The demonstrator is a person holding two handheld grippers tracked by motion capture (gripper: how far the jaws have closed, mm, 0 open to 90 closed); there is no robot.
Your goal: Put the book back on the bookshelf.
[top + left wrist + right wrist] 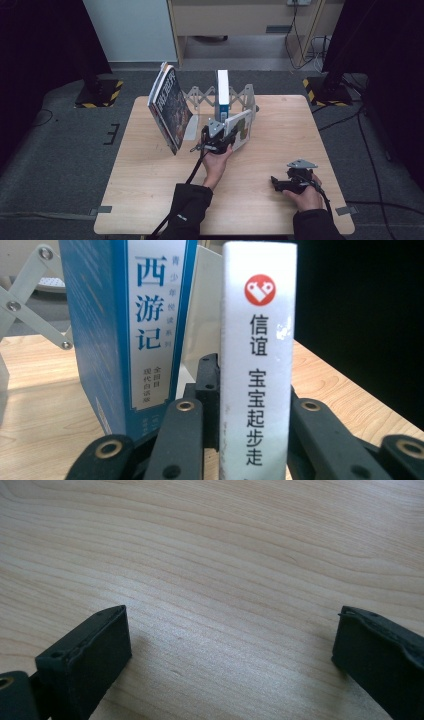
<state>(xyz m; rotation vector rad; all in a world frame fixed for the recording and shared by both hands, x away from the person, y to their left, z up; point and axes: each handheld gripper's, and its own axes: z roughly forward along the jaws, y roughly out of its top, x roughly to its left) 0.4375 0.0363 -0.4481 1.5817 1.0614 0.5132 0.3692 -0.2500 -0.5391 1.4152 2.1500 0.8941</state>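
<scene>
The left gripper (226, 140) is clamping the white book (257, 360) upright, just beside the blue book (127, 330). The right gripper (230, 650) is resting released, jaws apart, over the table (225, 555).

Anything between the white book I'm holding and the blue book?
The white book stands just right of the blue book; in the left gripper view, a pale panel shows through the gap.

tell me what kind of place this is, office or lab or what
Probably a lab or recording studio: a lone wooden table on grey carpet, black curtains at both sides, and hazard-striped stand bases on the floor.
</scene>
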